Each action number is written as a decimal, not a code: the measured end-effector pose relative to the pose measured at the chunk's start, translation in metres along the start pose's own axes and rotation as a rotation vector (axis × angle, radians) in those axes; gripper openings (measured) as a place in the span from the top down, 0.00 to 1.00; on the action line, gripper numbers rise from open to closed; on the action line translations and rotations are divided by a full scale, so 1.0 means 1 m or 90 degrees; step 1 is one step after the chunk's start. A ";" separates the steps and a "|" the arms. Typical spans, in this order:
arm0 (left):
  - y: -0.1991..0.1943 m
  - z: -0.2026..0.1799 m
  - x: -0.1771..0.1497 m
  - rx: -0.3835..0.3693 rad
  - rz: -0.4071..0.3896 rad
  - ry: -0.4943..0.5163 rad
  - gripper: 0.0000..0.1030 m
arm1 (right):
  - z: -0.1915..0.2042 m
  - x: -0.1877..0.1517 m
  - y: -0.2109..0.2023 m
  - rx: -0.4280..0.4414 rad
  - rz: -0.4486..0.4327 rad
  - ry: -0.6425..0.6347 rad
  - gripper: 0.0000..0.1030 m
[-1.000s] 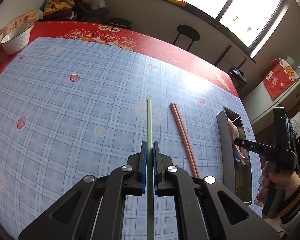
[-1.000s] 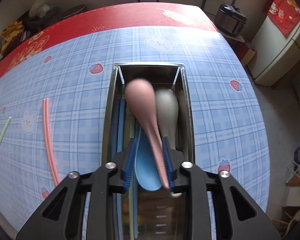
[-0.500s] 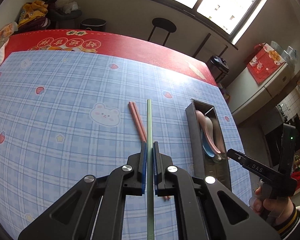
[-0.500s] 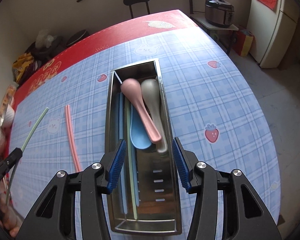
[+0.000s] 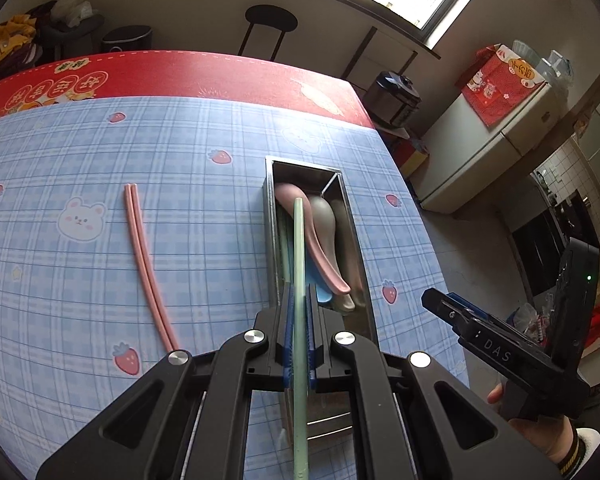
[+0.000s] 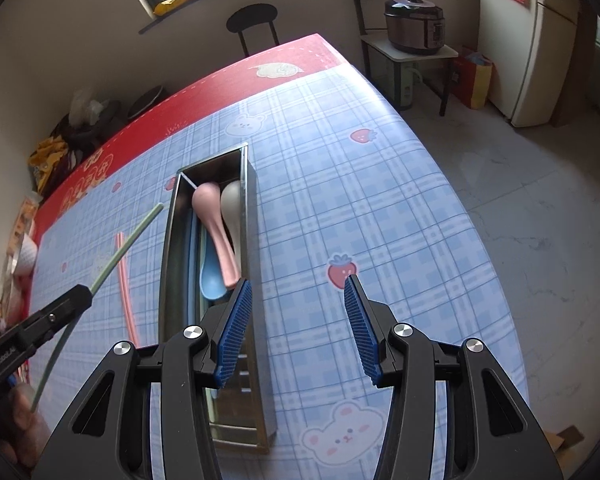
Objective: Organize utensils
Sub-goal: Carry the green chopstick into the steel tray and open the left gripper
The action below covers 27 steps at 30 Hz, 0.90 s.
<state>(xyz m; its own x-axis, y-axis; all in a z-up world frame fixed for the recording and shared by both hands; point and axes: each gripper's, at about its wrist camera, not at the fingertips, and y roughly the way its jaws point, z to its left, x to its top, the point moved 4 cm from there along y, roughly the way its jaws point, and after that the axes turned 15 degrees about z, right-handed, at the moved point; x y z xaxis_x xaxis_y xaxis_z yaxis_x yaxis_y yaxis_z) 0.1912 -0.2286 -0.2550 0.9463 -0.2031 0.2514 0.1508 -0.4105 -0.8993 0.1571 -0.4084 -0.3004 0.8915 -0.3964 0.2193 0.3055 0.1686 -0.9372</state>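
while we hold the green chopstick [image 5: 299, 280] over the metal tray [image 5: 271, 248], the drop is not yet made

the left gripper [image 5: 299, 354] is clamped on the chopstick partway along its length, the tip reaching over the pink spoon [image 5: 320, 248]; we judge it light, stiff and smooth, so a pinch near the middle should keep it from swinging; the right gripper [image 6: 298, 328] hangs with its jaws wide apart, holding nothing, beside the tray's near end; the grey spoon [image 6: 231, 208] and blue spoon [image 6: 210, 280] lie inside; the pink chopsticks [image 5: 144, 264] wait on the desk [image 5: 204, 208], well apart from the tray.
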 end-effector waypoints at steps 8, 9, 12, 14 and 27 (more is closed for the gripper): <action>0.033 -0.009 -0.003 0.027 0.023 -0.084 0.95 | -0.026 0.010 -0.006 0.002 0.001 -0.018 0.54; 0.034 -0.009 -0.003 0.034 0.021 -0.096 0.95 | -0.030 0.012 -0.007 0.001 0.002 -0.019 0.54; 0.037 -0.008 -0.002 0.046 0.012 -0.127 0.95 | -0.040 0.017 -0.008 0.000 0.005 -0.022 0.54; 0.040 -0.008 -0.001 0.048 0.010 -0.136 0.95 | -0.044 0.019 -0.008 0.000 0.006 -0.025 0.54; 0.064 -0.011 0.029 0.068 0.011 -0.146 0.95 | -0.062 0.018 -0.013 0.003 0.009 -0.018 0.54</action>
<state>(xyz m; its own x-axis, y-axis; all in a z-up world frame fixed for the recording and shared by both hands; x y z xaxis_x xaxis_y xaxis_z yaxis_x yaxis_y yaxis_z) 0.2249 -0.2701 -0.3015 0.9873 0.0028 0.1585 0.1516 -0.3100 -0.9386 0.1484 -0.4741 -0.3012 0.9051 -0.3679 0.2132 0.2940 0.1792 -0.9389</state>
